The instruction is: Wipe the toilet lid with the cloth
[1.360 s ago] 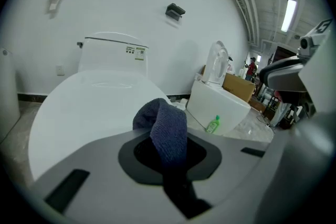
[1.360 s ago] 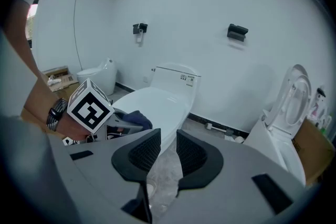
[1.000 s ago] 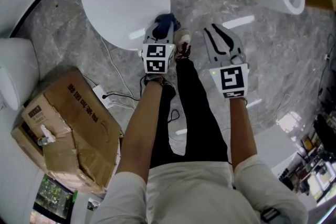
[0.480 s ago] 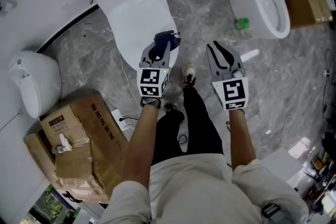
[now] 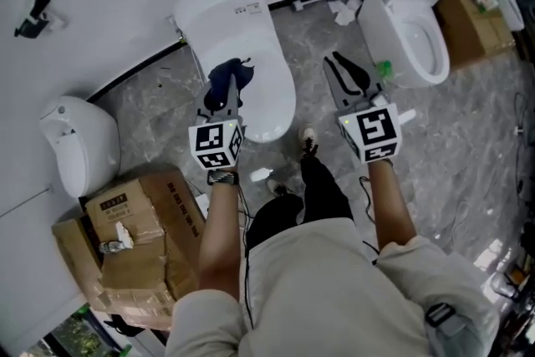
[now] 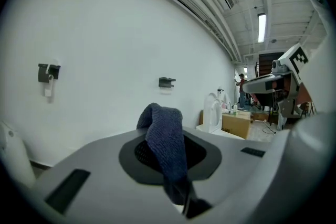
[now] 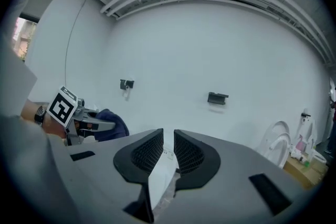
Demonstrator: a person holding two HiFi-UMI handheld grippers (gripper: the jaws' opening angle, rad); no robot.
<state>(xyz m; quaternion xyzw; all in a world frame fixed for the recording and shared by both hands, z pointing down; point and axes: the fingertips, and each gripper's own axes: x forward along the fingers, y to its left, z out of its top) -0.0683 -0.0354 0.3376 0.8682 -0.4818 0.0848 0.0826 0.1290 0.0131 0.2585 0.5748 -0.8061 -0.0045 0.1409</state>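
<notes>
Nearest you, your left gripper pinched the dark blue cloth in its jaws. A fold stood up past the tips and the rest hung down between them. At 3 o'clock of it, your right gripper had just been closing its jaws to a narrow slit with nothing between them. Just past the cloth, at 12 o'clock, lay the closed white toilet lid. To wipe well, you probably needed to tip the left gripper down and lay the hanging cloth flat on the lid. From there you could sweep from the hinge end toward you in overlapping strokes, keeping the hard jaw tips off the plastic and the right gripper clear. Further out, at 2 o'clock, stood an open toilet. Both gripper views faced the bare wall and showed no lid, so how high the cloth hung over it could not be told. The cloth also covered most of the left jaws' inner faces.
</notes>
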